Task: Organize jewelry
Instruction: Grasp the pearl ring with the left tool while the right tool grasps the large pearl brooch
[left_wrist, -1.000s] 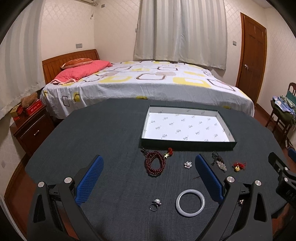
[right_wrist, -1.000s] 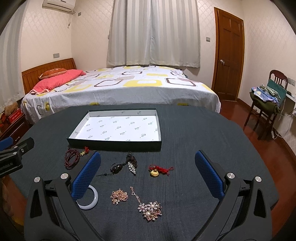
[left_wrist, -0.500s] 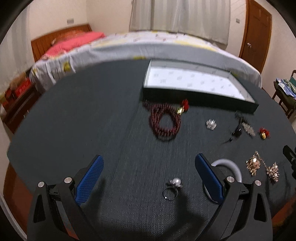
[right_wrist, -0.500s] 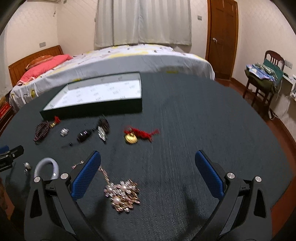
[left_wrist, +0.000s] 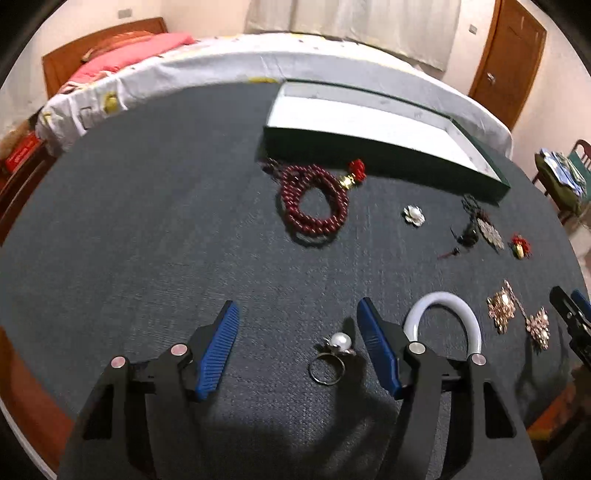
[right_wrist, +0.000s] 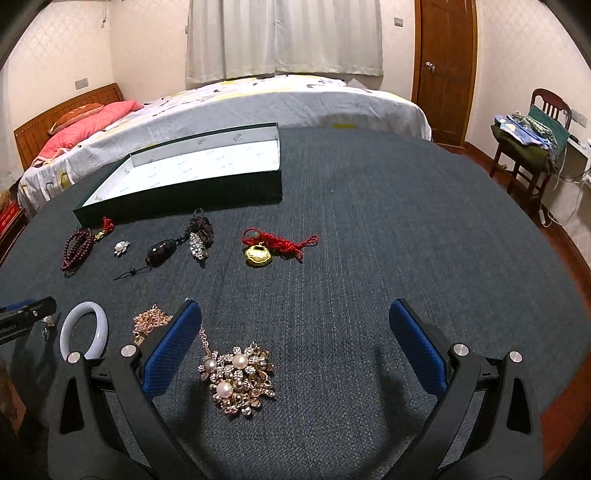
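Jewelry lies on a dark round table (left_wrist: 147, 221). My left gripper (left_wrist: 297, 325) is open, low over the table, with a pearl ring (left_wrist: 332, 354) between its fingers, near the right one. A white bangle (left_wrist: 443, 317) lies just right of it. A red bead bracelet (left_wrist: 314, 206) and a small pearl flower (left_wrist: 413, 215) lie nearer the open green box (left_wrist: 369, 158). My right gripper (right_wrist: 295, 332) is open, with a gold pearl brooch (right_wrist: 238, 380) between its fingers near the left one. A gold charm on red cord (right_wrist: 269, 247) lies ahead.
A dark bead pendant (right_wrist: 162, 251), a crystal pendant (right_wrist: 197, 245) and a gold chain (right_wrist: 147, 323) lie on the table. The box (right_wrist: 184, 195) has a white inside. A bed (right_wrist: 258, 99) stands behind the table, a chair (right_wrist: 532, 144) at right.
Both grippers have dropped lower and closer to the table. The left has come around the pearl ring, the right around the pearl brooch. The left jaws have narrowed somewhat.
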